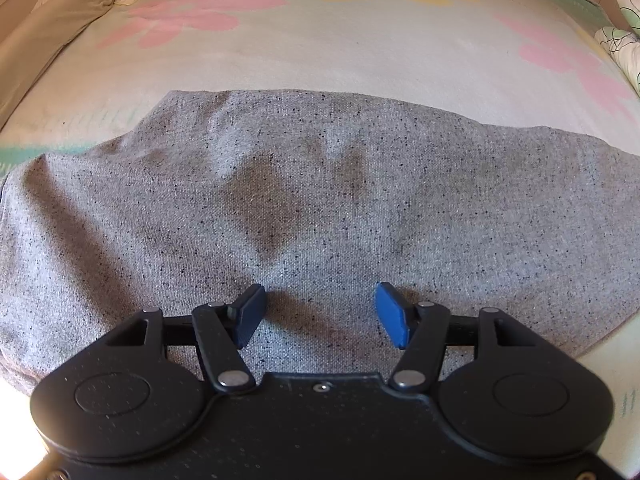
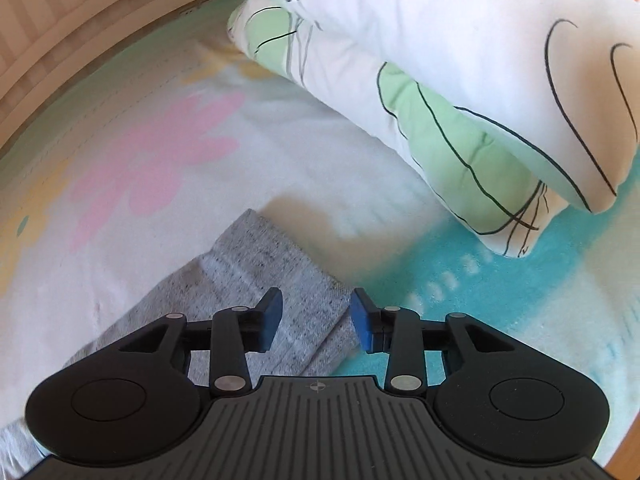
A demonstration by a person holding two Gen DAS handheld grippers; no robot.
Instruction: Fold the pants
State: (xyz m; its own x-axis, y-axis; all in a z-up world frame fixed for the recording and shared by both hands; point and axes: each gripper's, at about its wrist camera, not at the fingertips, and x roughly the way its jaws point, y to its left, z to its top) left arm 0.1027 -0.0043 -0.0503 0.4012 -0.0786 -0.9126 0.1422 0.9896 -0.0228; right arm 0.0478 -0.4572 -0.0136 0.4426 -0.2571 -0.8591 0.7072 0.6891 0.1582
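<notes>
Grey speckled pants (image 1: pixel 320 208) lie spread on a flowered bed sheet (image 1: pixel 320 48) and fill the middle of the left wrist view. My left gripper (image 1: pixel 320 312) is open and empty, its blue pads just above the cloth. In the right wrist view the pants' cuffed end (image 2: pixel 260 268) lies flat, one layer on another. My right gripper (image 2: pixel 316 316) is open, with its pads to either side of the cuff's near edge and no cloth clamped between them.
A folded white and green quilt (image 2: pixel 440 80) lies close ahead and to the right of the right gripper. Beige pillows (image 1: pixel 52 32) lie at the far left of the bed. A wooden bed frame (image 2: pixel 60 20) borders the sheet.
</notes>
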